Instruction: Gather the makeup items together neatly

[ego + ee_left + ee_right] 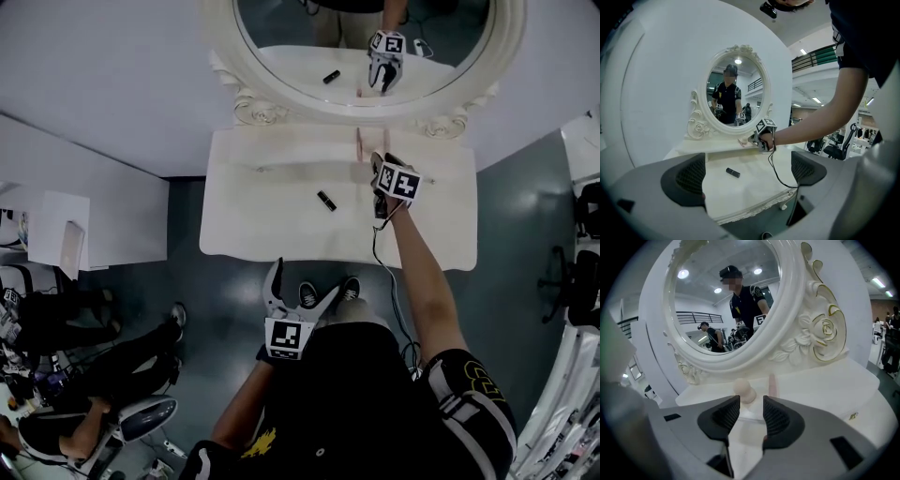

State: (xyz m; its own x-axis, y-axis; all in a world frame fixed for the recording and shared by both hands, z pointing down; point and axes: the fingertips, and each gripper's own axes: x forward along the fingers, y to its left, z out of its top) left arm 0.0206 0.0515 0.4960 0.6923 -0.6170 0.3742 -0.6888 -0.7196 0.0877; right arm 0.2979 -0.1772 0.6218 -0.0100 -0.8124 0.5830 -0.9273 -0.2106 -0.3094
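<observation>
A white vanity table carries a small black lipstick lying near its middle, also seen in the left gripper view. On the raised shelf under the mirror stand a beige rounded sponge and a pink stick. My right gripper hovers at the shelf's edge just short of the sponge, jaws a little apart with nothing between the pads. In the head view it sits right of the pink stick. My left gripper hangs open over the floor, in front of the table.
The oval mirror with its carved frame rises behind the shelf. A black cable trails from the right gripper over the table's front edge. People sit at the left, and office chairs stand at the right.
</observation>
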